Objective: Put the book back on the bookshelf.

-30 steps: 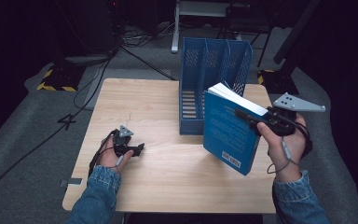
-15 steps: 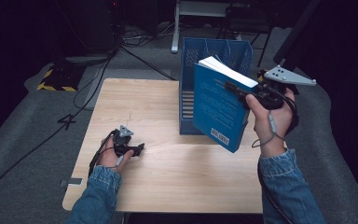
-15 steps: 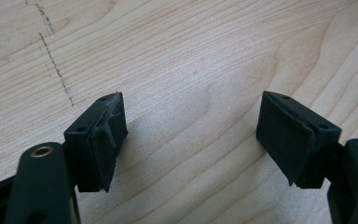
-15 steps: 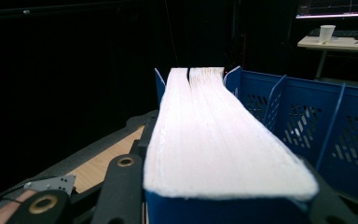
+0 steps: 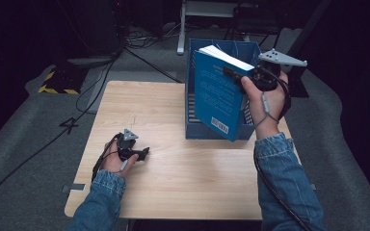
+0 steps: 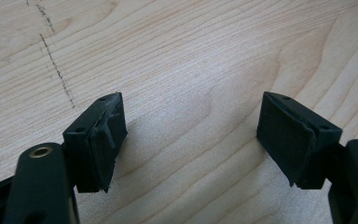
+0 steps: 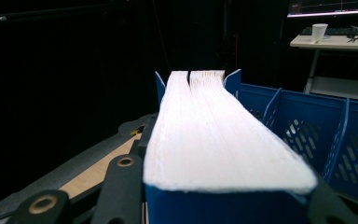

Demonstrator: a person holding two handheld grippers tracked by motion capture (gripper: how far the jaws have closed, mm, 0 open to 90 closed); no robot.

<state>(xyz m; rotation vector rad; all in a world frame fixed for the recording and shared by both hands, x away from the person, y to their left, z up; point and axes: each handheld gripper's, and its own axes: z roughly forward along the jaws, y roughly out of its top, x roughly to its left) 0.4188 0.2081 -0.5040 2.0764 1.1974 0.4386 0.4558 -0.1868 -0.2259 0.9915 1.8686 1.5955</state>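
A thick blue book (image 5: 218, 95) hangs tilted in the air over the blue file rack (image 5: 193, 127) at the table's back right. My right gripper (image 5: 237, 76) is shut on the book's upper edge. In the right gripper view the white page block (image 7: 214, 135) runs away between the jaws, with the rack's perforated dividers (image 7: 321, 135) to its right. My left gripper (image 5: 143, 153) rests low on the wooden table (image 5: 192, 178) at the front left, open. Its two pads (image 6: 103, 140) stand wide apart over bare wood in the left gripper view.
Dark floor with cables (image 5: 96, 82) surrounds the table, and a yellow-black striped edge (image 5: 55, 89) lies at the left. A white desk with a cup (image 7: 319, 31) stands far behind the rack. Open wood lies between the two hands.
My right gripper has carried the book up and away toward the rack, from the table's right edge to above the rack's front. The left gripper has stayed still.
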